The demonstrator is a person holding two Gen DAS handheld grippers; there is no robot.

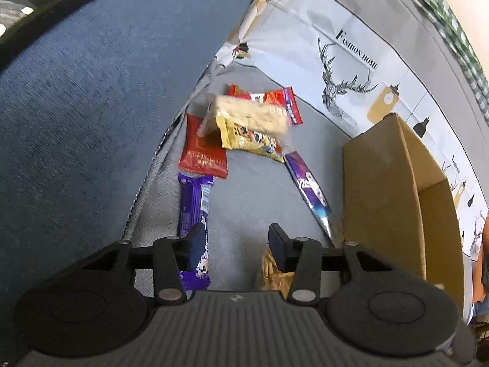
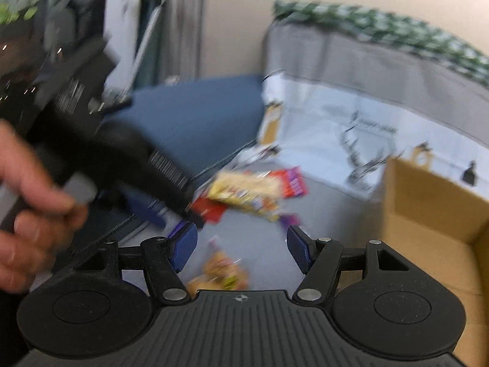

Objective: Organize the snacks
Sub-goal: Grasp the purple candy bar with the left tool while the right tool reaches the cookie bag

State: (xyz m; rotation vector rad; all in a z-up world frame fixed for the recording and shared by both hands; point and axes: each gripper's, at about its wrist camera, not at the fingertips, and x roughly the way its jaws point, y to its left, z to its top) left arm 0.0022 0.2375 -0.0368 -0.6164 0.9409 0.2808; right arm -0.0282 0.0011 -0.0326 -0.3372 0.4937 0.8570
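1. Because the snacks lie scattered in a loose pile on the grey cloth of the tabletop, I hold both grippers above and short of them, with the cardboard box open to my right as the likely destination.
2. My left gripper has its fingers spread apart and grasps nothing. It hangs over the near purple wrapper, whose lower end passes under the left finger in this view; I cannot tell whether they touch.
3. My right gripper is likewise released, fingers wide, with nothing between them. Its view is blurred, so fine detail is unreliable.
4. The pile consists of a pale cracker pack resting on a yellow packet, with a red-orange wrapper behind and a flat red pouch partly beneath. A second purple stick pack lies angled toward the box, near its wall.
5. A tan, woven-looking item sits just beneath the left gripper; its identity is unclear.
6. The box stands upright with its open top accessible. I see nothing inside it in these views.
7. My judgement: sorting has barely begun. The near purple wrapper is the most reachable for the left fingers, being isolated rather than stacked.
8. Risk: thin foil packs may slip or crumple under a careless pinch.
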